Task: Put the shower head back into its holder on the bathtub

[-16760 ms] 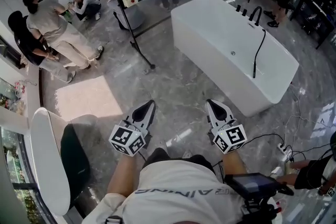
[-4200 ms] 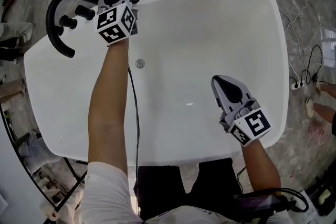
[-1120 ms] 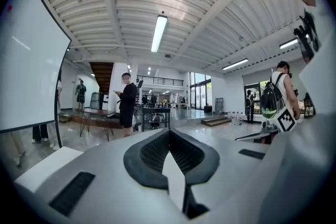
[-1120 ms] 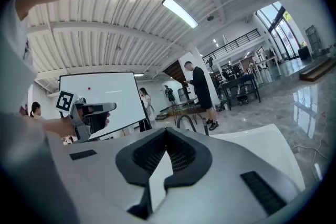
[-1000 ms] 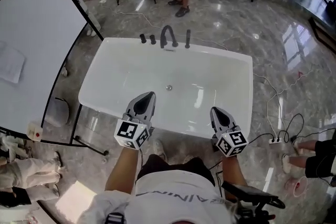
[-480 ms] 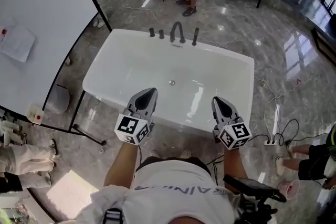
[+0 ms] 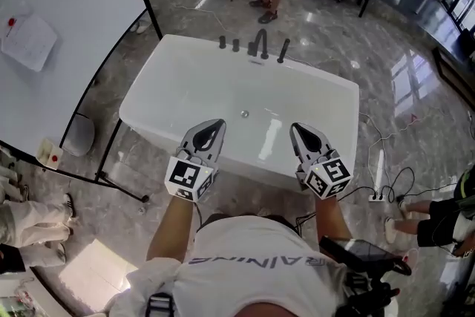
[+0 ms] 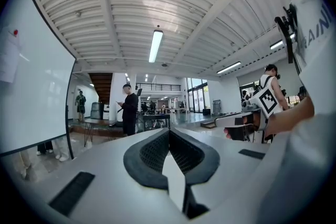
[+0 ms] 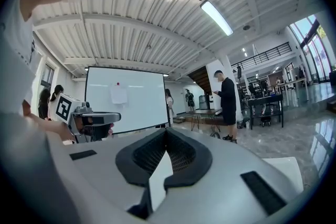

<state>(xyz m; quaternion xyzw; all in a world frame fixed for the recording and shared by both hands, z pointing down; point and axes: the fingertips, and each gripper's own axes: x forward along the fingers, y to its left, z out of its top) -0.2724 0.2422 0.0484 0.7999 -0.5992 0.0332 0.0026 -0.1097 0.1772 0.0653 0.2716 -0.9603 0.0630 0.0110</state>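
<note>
Grey marble floor (image 7: 326,18) surrounds a white bathtub (image 7: 252,159), with a whiteboard (image 7: 67,18) off to the left. The left gripper (image 7: 212,131) is clenched: in the left gripper view its black pads (image 8: 152,152) meet along the middle with nothing between them. The right gripper (image 7: 300,133) is likewise pressed closed and empty, its pads (image 9: 181,152) together in the right gripper view. Both are held level side by side, in the air in front of the person, and from the head view they overlap the tub's near rim. At the far rim the black shower head (image 7: 283,50) stands upright just right of the faucet (image 7: 260,41), well apart from both grippers.
</note>
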